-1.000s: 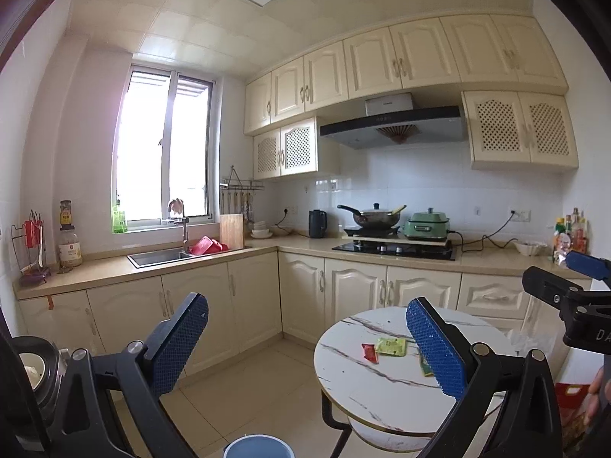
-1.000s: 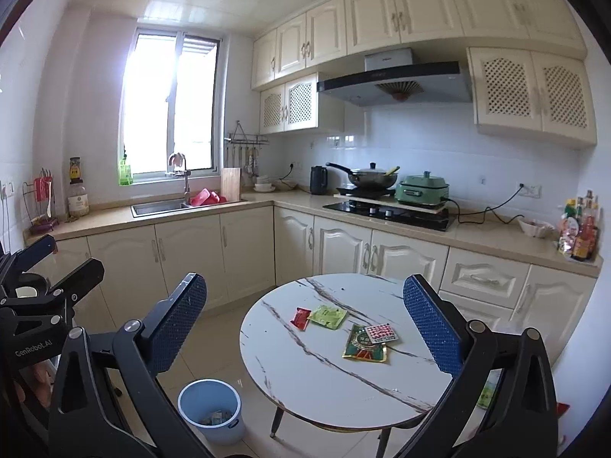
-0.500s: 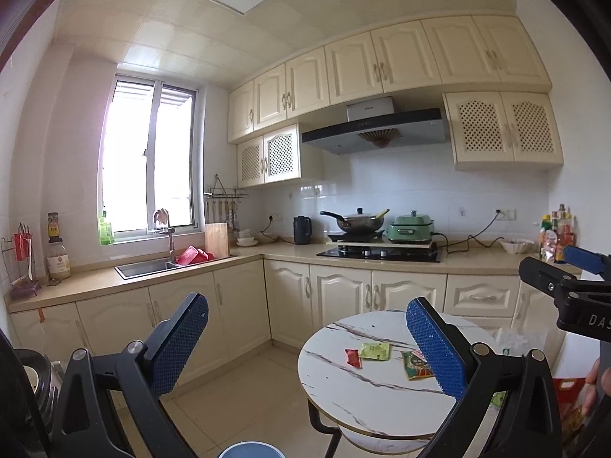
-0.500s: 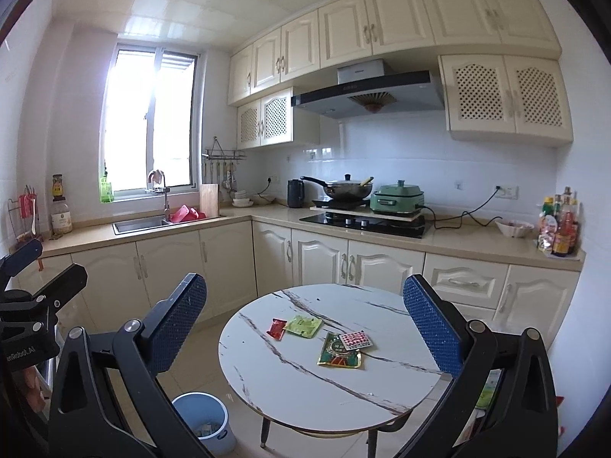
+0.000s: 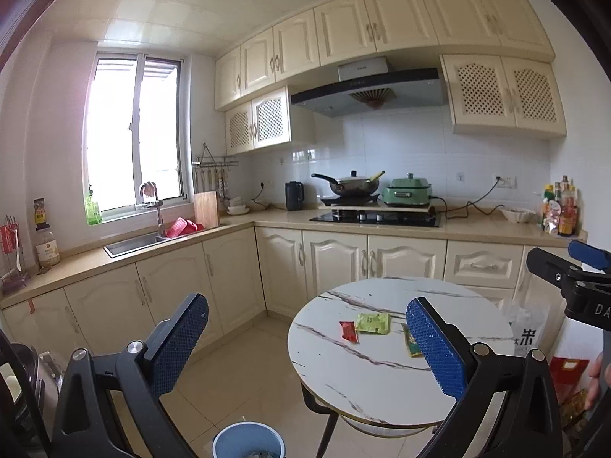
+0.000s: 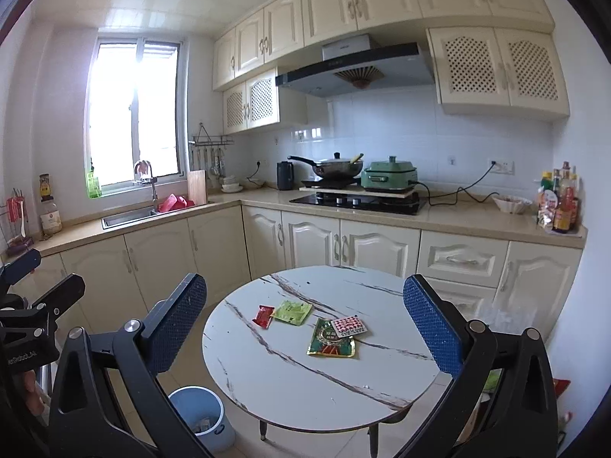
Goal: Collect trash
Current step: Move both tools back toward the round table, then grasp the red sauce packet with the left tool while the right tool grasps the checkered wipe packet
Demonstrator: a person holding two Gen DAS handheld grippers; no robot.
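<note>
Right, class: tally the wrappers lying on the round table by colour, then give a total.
Red packet: 1
Light green packet: 1
Dark green packet: 1
Red-and-white patterned packet: 1
Total on the round table: 4

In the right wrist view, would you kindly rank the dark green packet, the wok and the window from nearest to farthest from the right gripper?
1. Dark green packet, on the round table, just ahead of the right gripper.
2. Wok, on the far counter.
3. Window, back left; arguably close to the wok.
</note>
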